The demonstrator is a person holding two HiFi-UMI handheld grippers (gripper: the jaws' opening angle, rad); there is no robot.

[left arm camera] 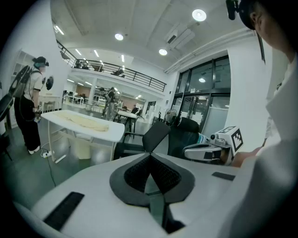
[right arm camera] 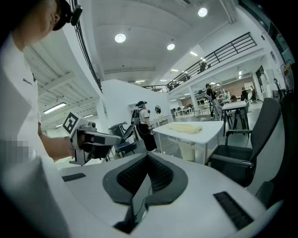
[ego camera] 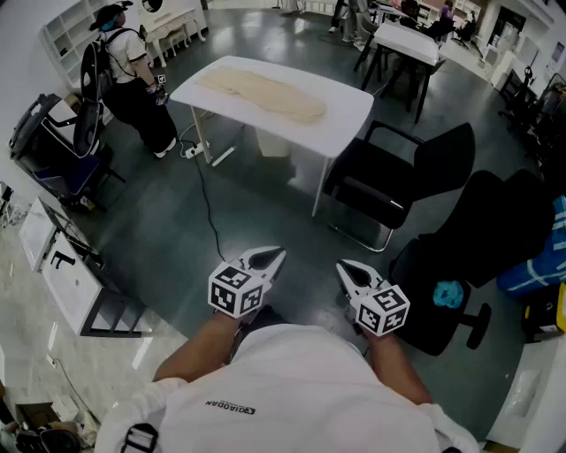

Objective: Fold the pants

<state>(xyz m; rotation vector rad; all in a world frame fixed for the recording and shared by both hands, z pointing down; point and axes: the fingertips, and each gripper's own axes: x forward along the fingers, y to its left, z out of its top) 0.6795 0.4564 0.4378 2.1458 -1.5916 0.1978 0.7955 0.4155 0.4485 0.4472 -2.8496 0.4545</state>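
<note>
I'm looking down on a big open room with a dark grey floor (ego camera: 221, 221). A white counter (ego camera: 349, 111) stands well ahead of me. The pants (ego camera: 265, 95), cream-coloured, lie stretched along its top, well apart from both tongs. A pale bin (ego camera: 272, 142) sits under the counter; I can't see into it.

A black chair (ego camera: 398, 186) stands just beside the counter's near right corner. A black office chair (ego camera: 482, 248) is closer to me on the right, with something turquoise (ego camera: 448, 292) on its seat. A person wearing a backpack (ego camera: 131, 75) stands off the counter's left end, near white shelving (ego camera: 75, 26) along the wall. A second white table (ego camera: 409, 40) stands farther back.

My left tongs (ego camera: 274, 255) and right tongs (ego camera: 343, 265) are side by side over the floor, just in front of my chest. Each pair is pinched together at the tips with nothing between them.
</note>
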